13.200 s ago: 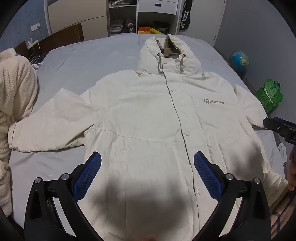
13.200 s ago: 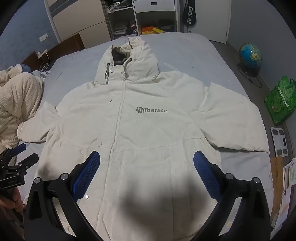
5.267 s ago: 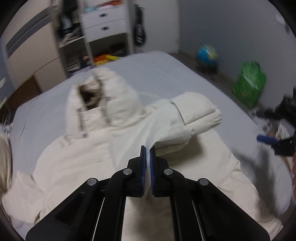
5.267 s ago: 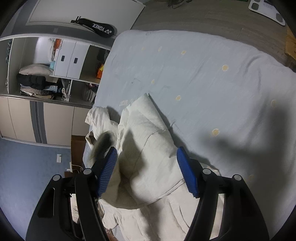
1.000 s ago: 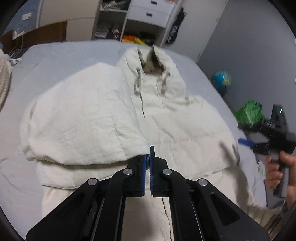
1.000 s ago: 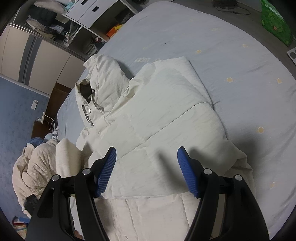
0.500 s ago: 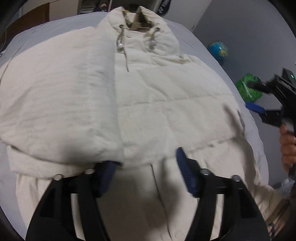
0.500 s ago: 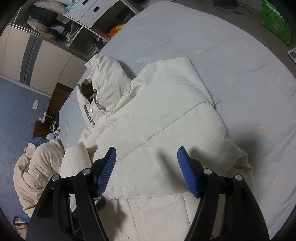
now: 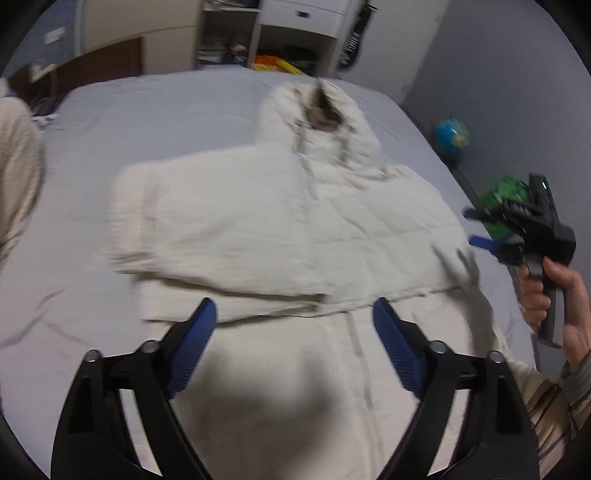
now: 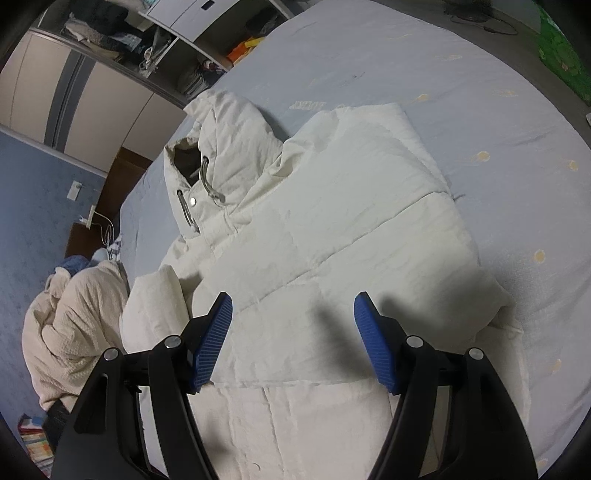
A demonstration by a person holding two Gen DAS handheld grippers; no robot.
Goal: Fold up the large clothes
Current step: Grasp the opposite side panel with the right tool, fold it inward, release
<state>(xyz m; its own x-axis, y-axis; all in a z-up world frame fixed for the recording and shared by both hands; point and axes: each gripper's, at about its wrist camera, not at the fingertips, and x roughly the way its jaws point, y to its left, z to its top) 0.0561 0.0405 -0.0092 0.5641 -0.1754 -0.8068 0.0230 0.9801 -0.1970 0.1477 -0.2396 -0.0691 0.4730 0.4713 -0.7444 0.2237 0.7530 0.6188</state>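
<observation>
A cream hooded jacket (image 9: 288, 236) lies on the grey bed (image 9: 155, 110), hood at the far end, both sleeves folded in across the chest. My left gripper (image 9: 293, 325) is open and empty above the jacket's lower front. My right gripper (image 10: 293, 317) is open and empty over the folded right sleeve; the jacket (image 10: 332, 229) fills that view. The right gripper also shows in the left wrist view (image 9: 487, 232), held in a hand at the bed's right edge.
A cream knitted blanket (image 10: 70, 325) is heaped at the bed's left side. A wardrobe and shelves (image 9: 280, 33) stand behind the bed. A globe (image 9: 450, 134) and a green bag (image 9: 506, 206) sit on the floor to the right.
My left gripper has let go of the left sleeve, opened and pulled back toward the jacket's hem. The sleeve now lies folded across the chest. The right gripper stayed open and nearly still.
</observation>
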